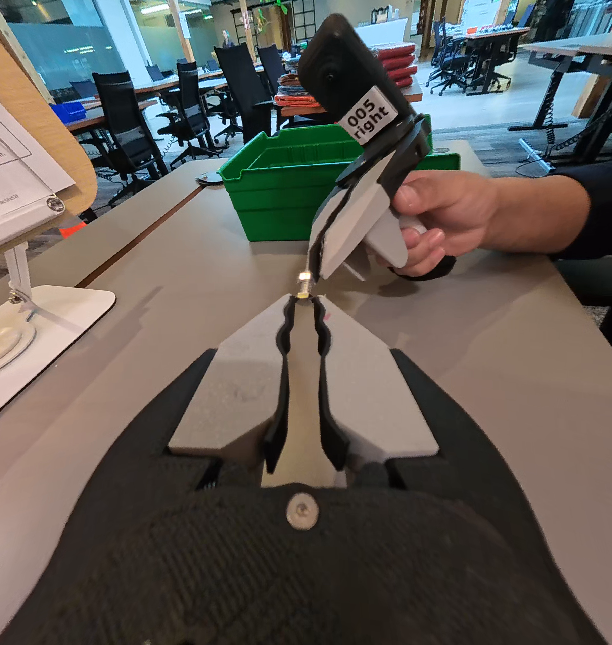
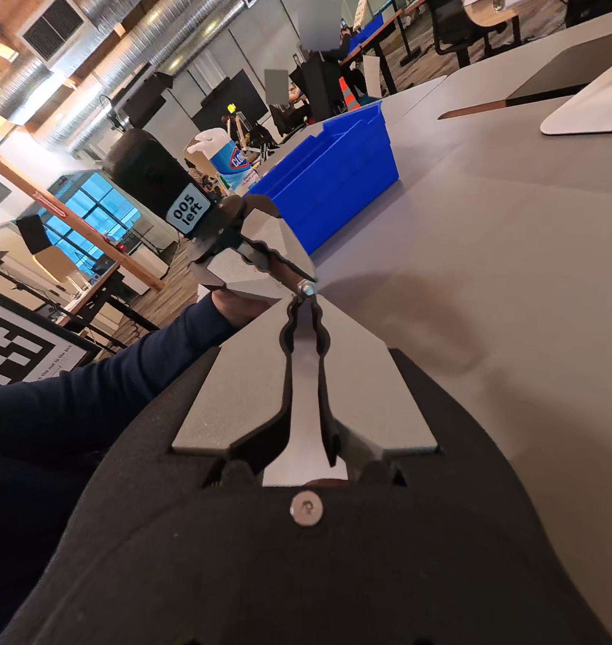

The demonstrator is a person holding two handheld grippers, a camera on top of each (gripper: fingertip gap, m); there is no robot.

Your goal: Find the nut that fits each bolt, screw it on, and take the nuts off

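A small silver bolt [image 1: 306, 288] hangs in the air above the grey table [image 1: 179, 265], between my two grippers. My left gripper [image 1: 302, 299] is shut on the bolt's hex head. A silver nut [image 1: 303, 278] sits on the thread just beyond it. My right gripper [image 1: 314, 275] comes down from the upper right, with its tips closed at the nut. In the right wrist view my right gripper [image 2: 302, 303] is pinched at the hex nut [image 2: 306, 289]. The left gripper [image 2: 308, 281] meets it from the left. The exact contact on the nut is partly hidden.
A green bin [image 1: 280, 195] stands on the table behind the grippers. A blue bin [image 2: 332, 195] stands beyond them in the right wrist view, with a wipes canister [image 2: 231, 164] behind it. A white stand base [image 1: 53, 314] with a sign is on the left. The grippers are tip to tip, or close to it.
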